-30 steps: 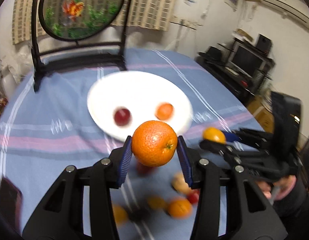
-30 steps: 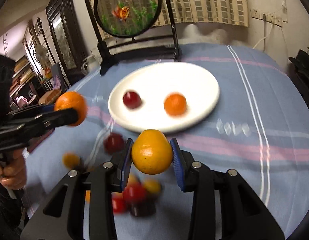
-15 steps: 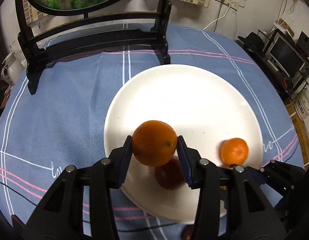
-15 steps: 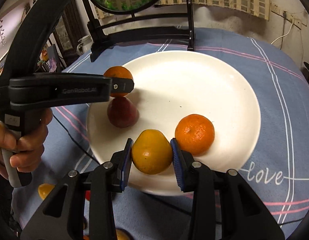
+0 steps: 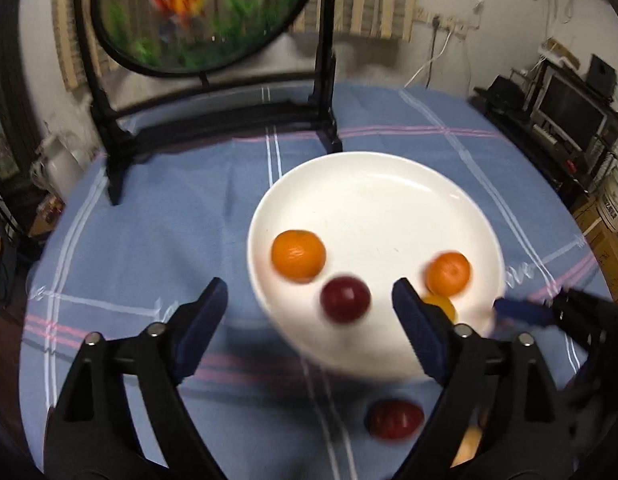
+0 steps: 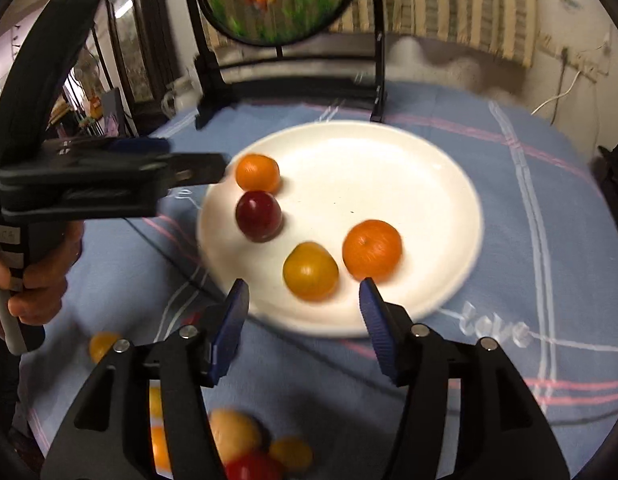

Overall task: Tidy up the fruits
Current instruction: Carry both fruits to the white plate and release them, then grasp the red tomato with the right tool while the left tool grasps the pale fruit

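Both grippers now stand released above the near side of the white plate [image 6: 449,184]. From its own camera the left gripper [image 5: 309,308] tilts down toward the plate's near left rim, its blue pads spread wide with nothing pressed between them; its jaws have just been opening. In the right wrist view this tool reaches in from the left, level with the plate's left edge, and a hand [image 6: 41,280] grips its handle.

The right gripper [image 6: 305,304] likewise tilts down at the plate's near rim. Its jaws have just been opening too, to a narrower gap than the left's, and no fruit sits between the pads.

Half a second ago each tool clenched a fruit; both fruits now lie on the plate. An orange [image 6: 257,173] that the left gripper carried rests at the plate's left edge, touching or just beside the dark red fruit [image 6: 259,216] in front of it. The yellow-orange fruit [image 6: 311,271] that the right gripper carried lies on the plate's near part, just ahead of that gripper's pads, close beside the tangerine [image 6: 372,251] to its right. So the plate has gone from two fruits to four.

Off the plate, on the blue tablecloth [image 6: 549,220] nearer the cameras, more fruit waits: a red one [image 5: 395,418] just below the plate's near rim and a blurred cluster [image 6: 249,448] under the right gripper's arms.
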